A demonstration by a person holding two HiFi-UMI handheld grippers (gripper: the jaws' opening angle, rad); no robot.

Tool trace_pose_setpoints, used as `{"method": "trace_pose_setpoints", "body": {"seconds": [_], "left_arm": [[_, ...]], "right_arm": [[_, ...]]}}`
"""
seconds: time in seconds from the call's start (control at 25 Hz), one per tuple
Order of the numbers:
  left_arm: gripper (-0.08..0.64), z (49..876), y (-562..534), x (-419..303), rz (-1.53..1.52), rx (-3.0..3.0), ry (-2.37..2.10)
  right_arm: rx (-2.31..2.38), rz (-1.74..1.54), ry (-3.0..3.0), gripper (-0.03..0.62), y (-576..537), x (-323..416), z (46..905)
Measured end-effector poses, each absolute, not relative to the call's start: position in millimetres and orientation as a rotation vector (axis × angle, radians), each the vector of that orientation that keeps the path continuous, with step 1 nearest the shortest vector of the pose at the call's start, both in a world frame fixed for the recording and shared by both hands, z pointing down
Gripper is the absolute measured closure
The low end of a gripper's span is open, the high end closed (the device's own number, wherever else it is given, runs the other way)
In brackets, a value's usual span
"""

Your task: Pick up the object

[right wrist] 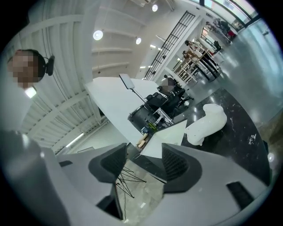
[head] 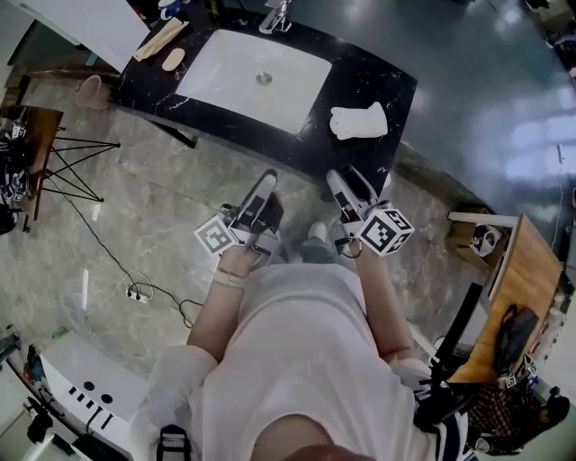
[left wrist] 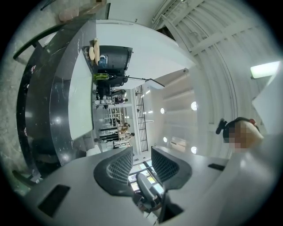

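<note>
A white hand-shaped object lies on the black counter, right of the white sink. My right gripper hovers just short of the counter's near edge, below that object; its jaws stand open with nothing between them. In the right gripper view the white object lies ahead to the right, well beyond the fingertips. My left gripper is beside the right one, also at the near edge. It points at the counter and is open and empty.
Wooden pieces and a faucet sit at the counter's far side. A black wire-legged stand and a floor cable with power strip are to the left. A wooden table stands at right.
</note>
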State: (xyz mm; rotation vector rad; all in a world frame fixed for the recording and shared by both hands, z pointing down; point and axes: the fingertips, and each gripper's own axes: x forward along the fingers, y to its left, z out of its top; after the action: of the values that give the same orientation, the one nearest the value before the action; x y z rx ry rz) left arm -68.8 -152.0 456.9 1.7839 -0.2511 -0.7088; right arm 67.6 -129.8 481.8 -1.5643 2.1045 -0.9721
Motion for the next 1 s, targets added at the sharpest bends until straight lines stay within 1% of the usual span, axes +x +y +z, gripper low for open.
{"method": "trace_pose_setpoints", "body": {"seconds": [0.28, 0.64, 1.0], "left_arm": [[0.445, 460.9, -163.1, -73.1, -0.744, 1.777, -0.359], [0.445, 452.2, -172.0, -72.8, -0.770, 1.799, -0.424], [0.445, 452.7, -175.2, -73.5, -0.770, 1.809, -0.487]], "right_arm": [[-1.704, -0.950, 2.238, 0.354, -164.3, 98.1, 504.6], [-1.971, -0.722, 2.644, 0.330, -201.4, 120.2, 529.1], [-2.142, -0.418, 3.099, 0.314, -208.5, 135.7, 563.0]]}}
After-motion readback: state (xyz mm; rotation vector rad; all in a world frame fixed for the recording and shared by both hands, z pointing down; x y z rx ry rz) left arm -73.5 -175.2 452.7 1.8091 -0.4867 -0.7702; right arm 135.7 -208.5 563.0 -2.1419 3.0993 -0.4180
